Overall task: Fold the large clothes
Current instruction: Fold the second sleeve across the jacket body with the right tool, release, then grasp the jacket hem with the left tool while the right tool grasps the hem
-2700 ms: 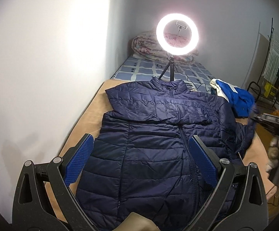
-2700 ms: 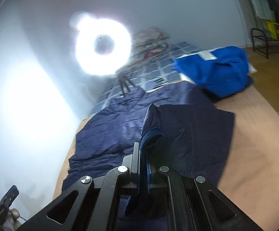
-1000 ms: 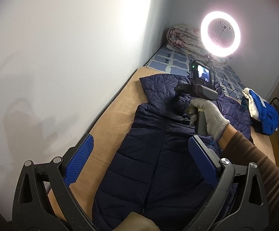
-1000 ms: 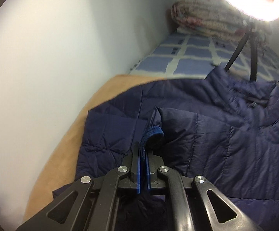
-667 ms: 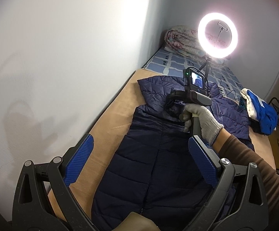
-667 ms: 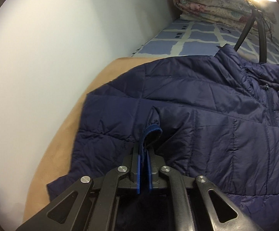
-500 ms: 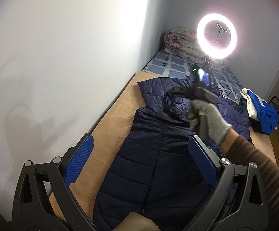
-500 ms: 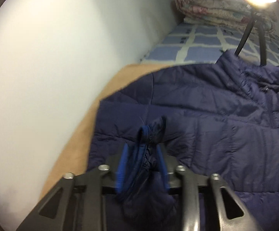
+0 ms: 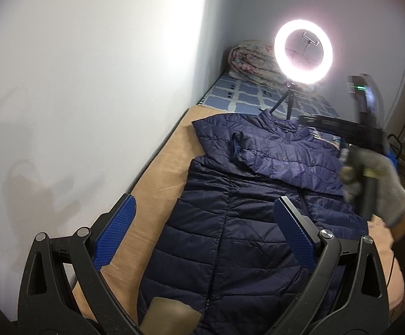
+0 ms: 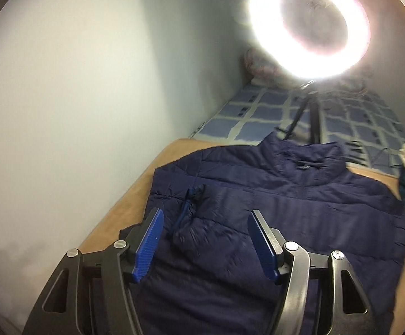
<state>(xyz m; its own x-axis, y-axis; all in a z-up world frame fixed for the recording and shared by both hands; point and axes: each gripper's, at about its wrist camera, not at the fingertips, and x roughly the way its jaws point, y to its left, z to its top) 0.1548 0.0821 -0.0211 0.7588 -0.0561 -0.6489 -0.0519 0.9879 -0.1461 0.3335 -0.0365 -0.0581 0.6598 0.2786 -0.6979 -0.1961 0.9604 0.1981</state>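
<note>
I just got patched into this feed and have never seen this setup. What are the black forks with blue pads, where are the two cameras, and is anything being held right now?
Each fork is a hand-held two-finger gripper; a fisheye camera on each looks forward along its fingers. One picture looks past the left gripper, the other past the right gripper. The left view also shows the person's gloved right hand holding the other tool. A navy quilted puffer jacket lies flat on a tan blanket covering a bed, its sleeve cuff folded across the chest. A lit ring lamp stands beyond. Both grippers are open; the right one's jaws have just been opening, and neither holds anything.
</note>
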